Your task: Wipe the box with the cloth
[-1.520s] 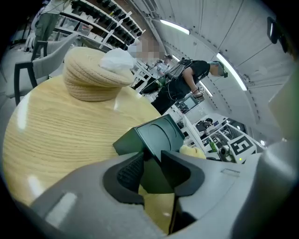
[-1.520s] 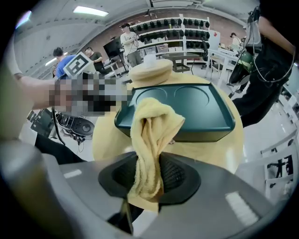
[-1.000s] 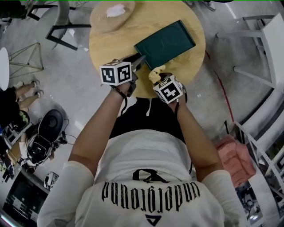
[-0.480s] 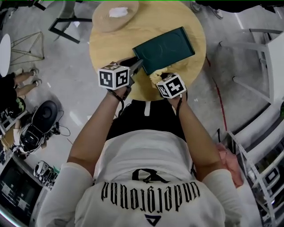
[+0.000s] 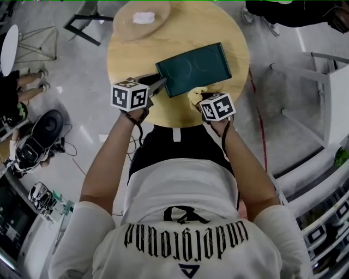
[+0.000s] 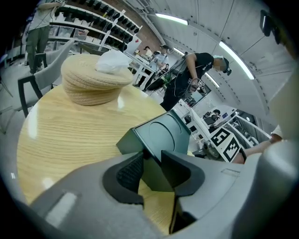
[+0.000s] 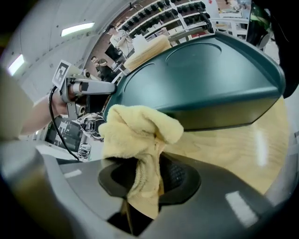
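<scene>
- While the head view looks down past the person's white shirt (image 5: pixel 180 190) and both forearms, it shows only the marker cubes (image 5: pixel 130 95) of the tools, never the jaws.
- Jaw state comes from each tool's own view. The left gripper (image 5: pixel 158 83) is clamped on the left end of the box (image 5: pixel 193 68), by a corner. The dark wall fills the gap between both pads.
- Jaws of the right gripper (image 5: pixel 203 100) are pinched on the cloth (image 7: pixel 140 135), which is yellow and fluffy. A strip runs down between the pads and a bunch sticks out past the tips.
- That bunch touches the box's near side wall, low by the table top. From the head view it is only a small yellow tuft at the box's near edge.
- The box is dark green, flat and rectangular. It lies slanted on the round wooden table (image 5: pixel 122 52), towards the person's side.
- Two round impressions in its top show in the head view; the left gripper view catches one.
- Each gripper view shows the other tool's marker cube across the box.
- On the table's far side sits a woven tan dome (image 5: pixel 131 24) with a white crumpled piece (image 5: pixel 144 17) on top, well apart from the box. It looks flat from above; the left gripper view shows its height.
- Only the left gripper view shows a standing person (image 6: pixel 194 70) in a dark top, and shelving (image 6: pixel 88 28).
- Only the head view shows the grey floor (image 5: pixel 82 125) and white chair frames (image 5: pixel 327 65) at the right.
</scene>
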